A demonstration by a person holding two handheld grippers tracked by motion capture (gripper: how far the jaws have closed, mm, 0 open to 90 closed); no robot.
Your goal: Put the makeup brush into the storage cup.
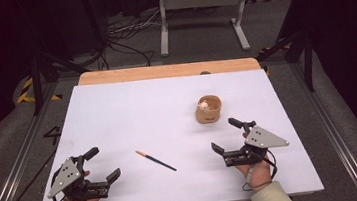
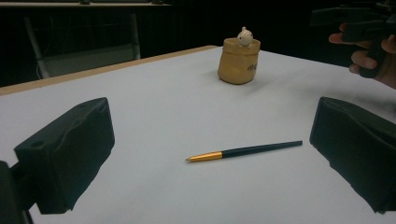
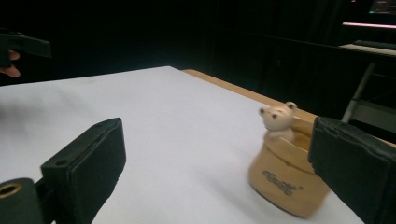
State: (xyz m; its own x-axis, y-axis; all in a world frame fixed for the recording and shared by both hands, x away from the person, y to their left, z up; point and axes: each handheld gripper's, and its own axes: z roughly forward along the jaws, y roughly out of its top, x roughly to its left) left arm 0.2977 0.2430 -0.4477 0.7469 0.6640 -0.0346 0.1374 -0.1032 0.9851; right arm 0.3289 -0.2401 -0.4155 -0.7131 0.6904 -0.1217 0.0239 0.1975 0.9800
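White tabletop across the high view, with a bare wooden strip along its far edge. Near the bottom left, the left gripper, held in a hand, jaws spread wide apart and clamped on nothing. Just beyond those jaws and a little toward the table's middle, a dark pen with a gold tip, flat on the white surface, touched by neither tool. At the bottom right, the right gripper, likewise gaping and empty, grey three-cornered plate on top. Just ahead of its far jaw, a tan sack-shaped pot, upright, with a small pale bear figure at its mouth. In the left gripper view, two black jaws standing far apart at either side, the pen lying crosswise between and ahead of them, gold tip toward the left jaw; well beyond, the pot with the bear peeking over its rim; at the upper right, fingers and the black body of the other tool. In the right gripper view, jaws again wide apart with nothing between the pads, the pot close against the inner side of the right-hand jaw, partly hidden behind it, contact not clear; the bear upright above the rim.
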